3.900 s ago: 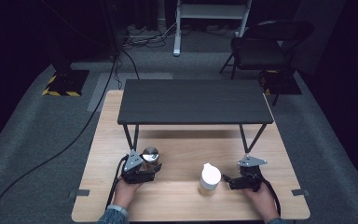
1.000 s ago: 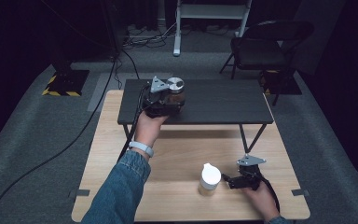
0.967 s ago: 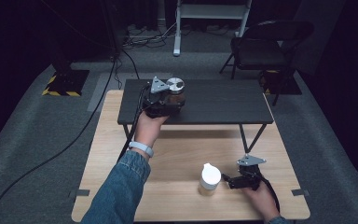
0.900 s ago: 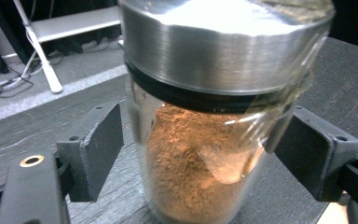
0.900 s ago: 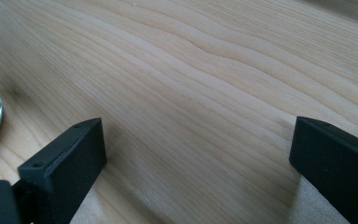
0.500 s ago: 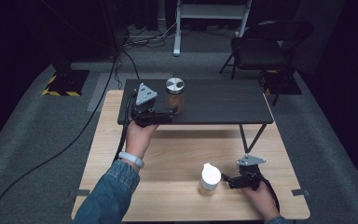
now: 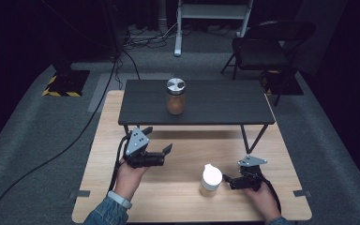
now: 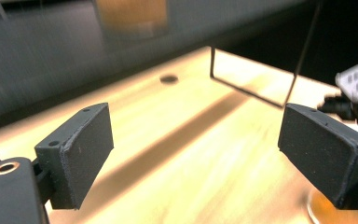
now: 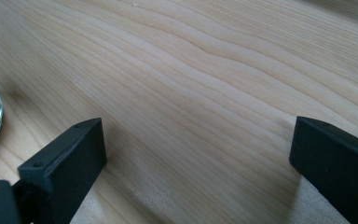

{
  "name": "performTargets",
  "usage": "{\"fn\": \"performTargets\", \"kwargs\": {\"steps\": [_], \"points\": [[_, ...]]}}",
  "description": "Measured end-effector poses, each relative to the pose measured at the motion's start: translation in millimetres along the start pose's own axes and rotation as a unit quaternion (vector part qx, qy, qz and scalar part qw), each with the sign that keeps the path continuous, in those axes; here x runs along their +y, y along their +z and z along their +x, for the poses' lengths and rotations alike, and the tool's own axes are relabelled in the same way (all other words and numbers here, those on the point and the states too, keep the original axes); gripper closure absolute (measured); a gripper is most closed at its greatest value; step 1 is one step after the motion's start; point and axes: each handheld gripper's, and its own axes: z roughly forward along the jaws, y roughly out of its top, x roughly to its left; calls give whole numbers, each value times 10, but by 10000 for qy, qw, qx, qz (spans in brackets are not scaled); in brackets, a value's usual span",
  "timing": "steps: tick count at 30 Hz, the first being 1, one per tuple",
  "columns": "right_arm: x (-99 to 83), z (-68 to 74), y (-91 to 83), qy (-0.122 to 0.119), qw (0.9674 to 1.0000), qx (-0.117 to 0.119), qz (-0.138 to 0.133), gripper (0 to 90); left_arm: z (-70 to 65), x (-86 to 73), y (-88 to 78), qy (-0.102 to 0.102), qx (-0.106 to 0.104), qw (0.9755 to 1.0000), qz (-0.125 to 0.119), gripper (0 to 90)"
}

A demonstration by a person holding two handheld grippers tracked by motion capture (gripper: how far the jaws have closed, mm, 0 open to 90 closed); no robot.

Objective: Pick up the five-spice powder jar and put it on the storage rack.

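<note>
The wooden tabletop (image 7: 178, 197) carries a low black shelf (image 7: 206, 110). A jar with a silver lid (image 7: 176, 96) stands upright on the shelf. A white-capped bottle (image 7: 211, 179) stands on the tabletop, just beside the right gripper (image 7: 228, 180). The left gripper (image 7: 168, 151) is over the tabletop. Both have jaws spread, holding nothing.

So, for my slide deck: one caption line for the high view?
Silver-lidded jar on dark shelf; open left gripper over wooden table; white-capped bottle beside right gripper.
</note>
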Motion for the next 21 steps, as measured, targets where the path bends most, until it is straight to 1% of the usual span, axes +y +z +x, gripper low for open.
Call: {"fn": "performTargets", "kwargs": {"steps": [2,3,4,6,7,9,10,11,12,13,14,15,17,18,20,21], "points": [[0,0,0,0,10000,0,0,34,2,-136,39,-80,31,9998,173,98],[0,0,0,-1,10000,0,0,34,2,-136,39,-80,31,9998,173,99],[0,0,0,0,10000,0,-1,34,13,-251,73,-189,59,9993,323,99],[0,0,0,0,10000,0,0,34,22,-343,100,-274,80,9986,443,99],[0,0,0,1,10000,1,0,34,28,-387,114,-311,85,9981,520,100],[0,0,0,1,10000,0,-1,34,54,-505,143,-468,38,9970,610,100],[0,0,0,-1,10000,1,-1,33,57,-533,155,-507,32,9965,664,100],[0,0,0,-2,10000,2,-1,33,59,-569,184,-545,26,9955,777,99],[0,-1,0,-8,10000,6,-1,33,61,-585,204,-559,22,9947,864,99],[0,-2,0,-11,10000,8,-1,33,55,-607,241,-553,46,9933,1011,99],[0,-2,0,-13,10000,9,-1,34,55,-607,241,-553,46,9933,1011,96],[0,-2,0,-12,10000,9,-2,33,59,-641,286,-581,44,9916,1158,96],[0,-2,0,-12,10000,9,-2,34,35,-627,332,-461,136,9887,1420,94],[-1,-2,0,-12,10000,10,-2,34,33,-628,347,-423,142,9879,1482,94],[0,-2,0,-15,10000,10,-1,34,31,-626,382,-447,149,9856,1626,94],[0,-3,0,-18,10000,13,-1,34,28,-634,394,-445,151,9851,1657,92]]}}
